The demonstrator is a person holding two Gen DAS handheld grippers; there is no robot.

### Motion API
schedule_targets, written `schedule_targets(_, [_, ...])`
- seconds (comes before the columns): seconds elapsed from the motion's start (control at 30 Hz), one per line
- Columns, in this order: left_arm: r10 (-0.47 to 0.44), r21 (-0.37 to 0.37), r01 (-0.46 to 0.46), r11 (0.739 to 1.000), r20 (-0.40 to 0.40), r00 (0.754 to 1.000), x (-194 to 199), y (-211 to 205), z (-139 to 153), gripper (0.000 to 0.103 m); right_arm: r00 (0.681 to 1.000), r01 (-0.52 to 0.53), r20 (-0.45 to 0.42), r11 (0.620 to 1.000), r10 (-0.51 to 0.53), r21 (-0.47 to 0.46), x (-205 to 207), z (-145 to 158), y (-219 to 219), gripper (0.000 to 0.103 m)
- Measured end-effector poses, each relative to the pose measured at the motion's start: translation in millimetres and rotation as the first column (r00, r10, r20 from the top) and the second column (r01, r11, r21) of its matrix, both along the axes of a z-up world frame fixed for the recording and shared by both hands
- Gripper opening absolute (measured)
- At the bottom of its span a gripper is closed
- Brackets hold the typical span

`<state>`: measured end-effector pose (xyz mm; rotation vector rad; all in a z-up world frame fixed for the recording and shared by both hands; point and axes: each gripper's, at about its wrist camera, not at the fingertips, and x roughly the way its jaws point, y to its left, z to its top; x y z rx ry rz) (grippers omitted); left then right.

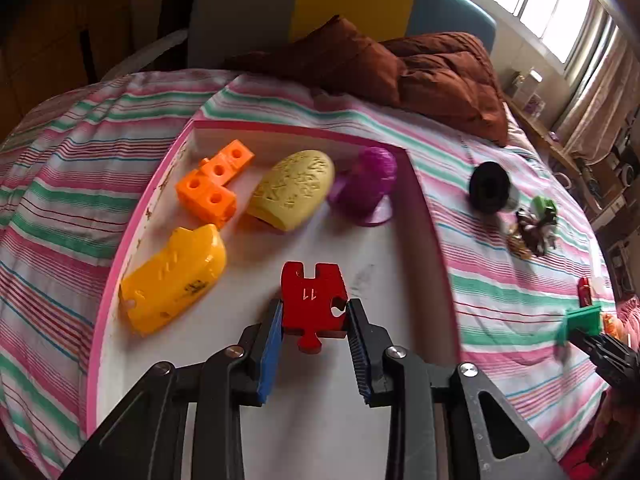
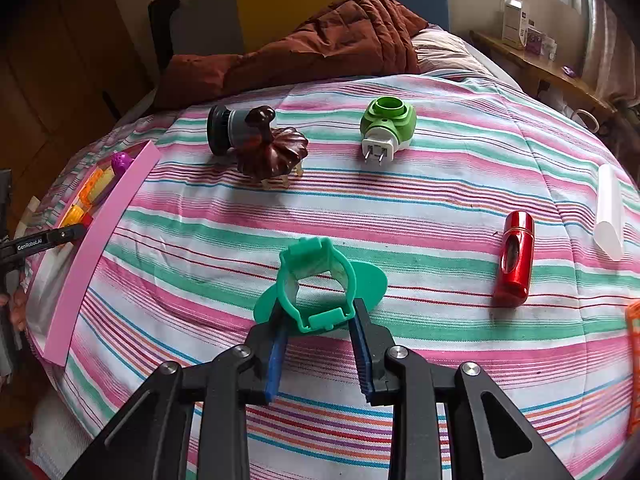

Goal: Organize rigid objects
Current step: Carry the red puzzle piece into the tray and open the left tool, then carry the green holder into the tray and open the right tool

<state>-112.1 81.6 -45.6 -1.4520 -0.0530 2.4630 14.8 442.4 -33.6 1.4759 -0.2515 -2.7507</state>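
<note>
My left gripper [image 1: 314,312] is shut on a red puzzle piece [image 1: 314,296] marked 11, held just above the white floor of the pink-rimmed tray [image 1: 424,216]. In the tray lie an orange block cluster [image 1: 214,186], a yellow embossed shell [image 1: 294,188], a purple figure [image 1: 368,186] and a yellow-orange toy [image 1: 172,280]. My right gripper [image 2: 320,316] is shut on a green ring-shaped holder [image 2: 320,284], over the striped bedspread. It also shows in the left wrist view [image 1: 580,322].
On the bedspread lie a green plug-in device [image 2: 386,126], a brown pumpkin-shaped piece [image 2: 272,152], a black-and-grey cylinder [image 2: 226,130], a red capsule [image 2: 516,256] and a white tube [image 2: 610,212]. A brown quilt [image 2: 320,40] lies at the back. The tray's pink wall [image 2: 104,236] stands left.
</note>
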Motion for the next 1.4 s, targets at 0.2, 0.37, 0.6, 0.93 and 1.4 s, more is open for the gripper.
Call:
schedule_targets(0.2, [0.043, -0.04, -0.044, 0.998, -0.029, 0.999, -9.4, -8.3, 1.1, 0.036, 1.0, 0.006, -0.018, 1.0, -0.007, -0.005, 0.1, 2.3, 0.4, 0.03])
schedule_targets(0.37, [0.088, -0.054, -0.093, 0.994, -0.078, 0.993, 12.6, -15.9, 10.2, 0.039, 1.0, -0.002, -0.03, 1.0, 0.002, -0.007, 1.4, 3.9, -3.1, 0.03])
schedule_targets(0.6, [0.073, 0.038, -0.071, 0.997, -0.056, 0.996, 43.1, -16.6, 6.5, 0.039, 0.998, -0.042, -0.053, 0.999, 0.041, -0.022, 2.9, 8.5, -17.3, 0.03])
schedule_targets(0.93, [0.034, 0.062, -0.033, 0.998, -0.012, 0.999, 59.1, -10.4, -0.6, 0.039, 0.993, -0.097, -0.069, 0.995, 0.096, -0.019, -2.5, 19.3, -48.6, 0.03])
schedule_targets(1.4, [0.003, 0.075, 0.002, 0.997, -0.056, 0.998, 66.5, -21.6, 7.9, 0.039, 0.936, -0.334, -0.11, 0.942, 0.334, 0.02, -52.5, 51.5, -185.5, 0.03])
